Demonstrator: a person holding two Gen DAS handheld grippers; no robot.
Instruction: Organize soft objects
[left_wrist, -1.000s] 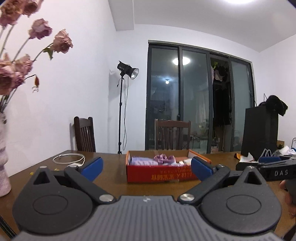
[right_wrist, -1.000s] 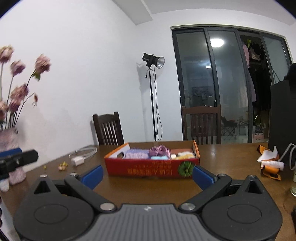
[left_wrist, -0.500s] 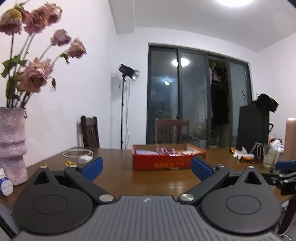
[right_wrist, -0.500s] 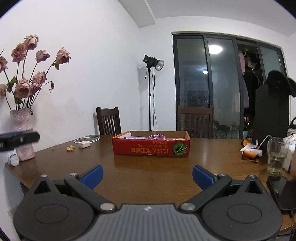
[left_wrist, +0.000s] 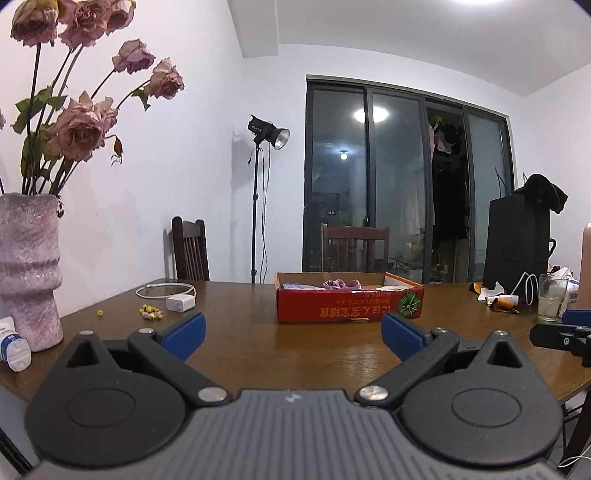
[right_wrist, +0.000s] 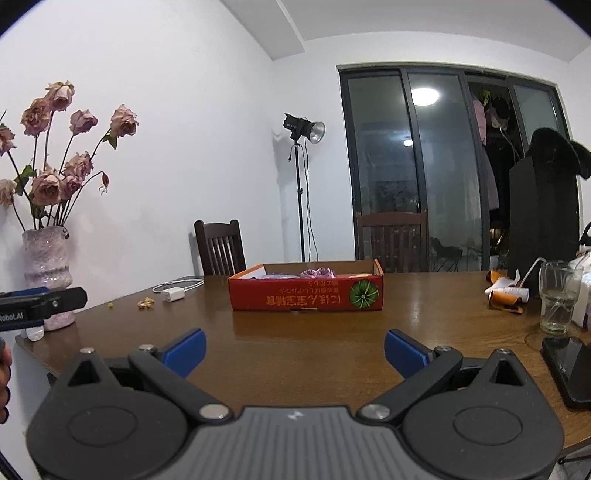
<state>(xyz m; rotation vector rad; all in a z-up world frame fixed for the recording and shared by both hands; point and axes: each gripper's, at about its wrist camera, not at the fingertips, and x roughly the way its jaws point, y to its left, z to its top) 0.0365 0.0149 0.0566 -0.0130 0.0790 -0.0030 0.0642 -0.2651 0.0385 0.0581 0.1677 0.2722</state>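
Both my grippers are spread wide and hold nothing: the left gripper (left_wrist: 293, 334) and the right gripper (right_wrist: 294, 349) hang over the near edge of the wooden table (right_wrist: 314, 343). Over the last second I have drawn both back, so the red cardboard box (left_wrist: 349, 307) now sits well apart from me, mid-table, where a moment ago it filled the space between my fingers. I judge the sorting to be finished or paused, since nothing soft lies loose on the wood. The soft things (right_wrist: 317, 273) inside barely clear the box rim; I make out a purple bundle, little else. The vase (left_wrist: 27, 269) of dried roses stands at my left.
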